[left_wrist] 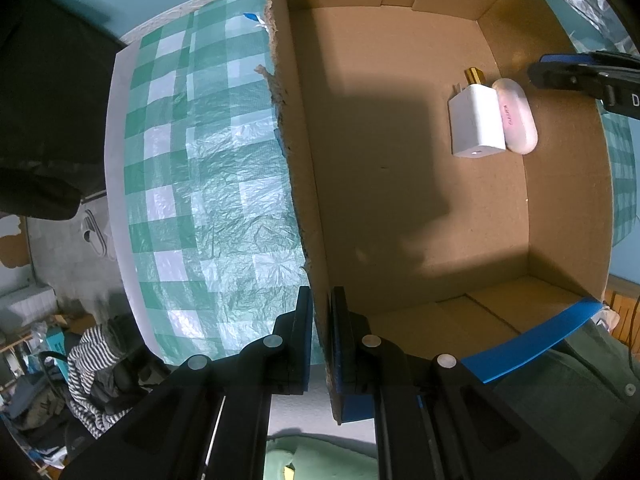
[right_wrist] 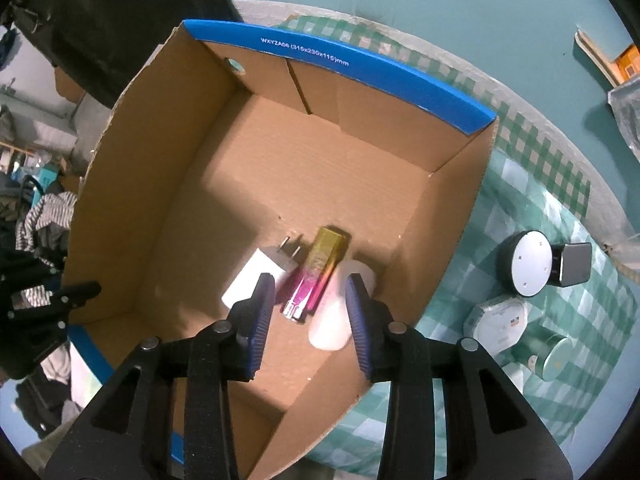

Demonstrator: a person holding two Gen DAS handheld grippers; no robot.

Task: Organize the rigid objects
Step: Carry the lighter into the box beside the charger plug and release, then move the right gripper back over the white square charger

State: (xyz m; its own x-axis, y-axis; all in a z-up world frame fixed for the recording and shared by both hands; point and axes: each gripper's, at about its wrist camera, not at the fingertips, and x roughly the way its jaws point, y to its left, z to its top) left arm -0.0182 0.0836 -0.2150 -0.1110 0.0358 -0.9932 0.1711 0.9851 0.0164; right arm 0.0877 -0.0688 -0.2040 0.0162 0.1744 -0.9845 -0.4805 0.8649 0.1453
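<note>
An open cardboard box [right_wrist: 132, 200] with blue rims stands on the checked tablecloth. On its floor lie a white charger plug [right_wrist: 256, 276], a gold-to-pink bar [right_wrist: 320, 268] and a pale oval case [right_wrist: 336, 320], side by side. My right gripper [right_wrist: 309, 284] points down into the box with its pads on either side of the bar, a gap showing on each side, so it is open. My left gripper [left_wrist: 321, 296] is shut on the box's torn side wall [left_wrist: 296, 160]. The left wrist view also shows the charger [left_wrist: 476, 124], the oval case [left_wrist: 516, 116] and the bar's gold end [left_wrist: 474, 76].
Right of the box, on the cloth [right_wrist: 520, 208], stand a round black and silver speaker [right_wrist: 524, 264], a dark grey block [right_wrist: 574, 264], a white octagonal box [right_wrist: 496, 320] and a green tin [right_wrist: 554, 354]. Striped clothing [left_wrist: 92, 360] lies beyond the table's edge.
</note>
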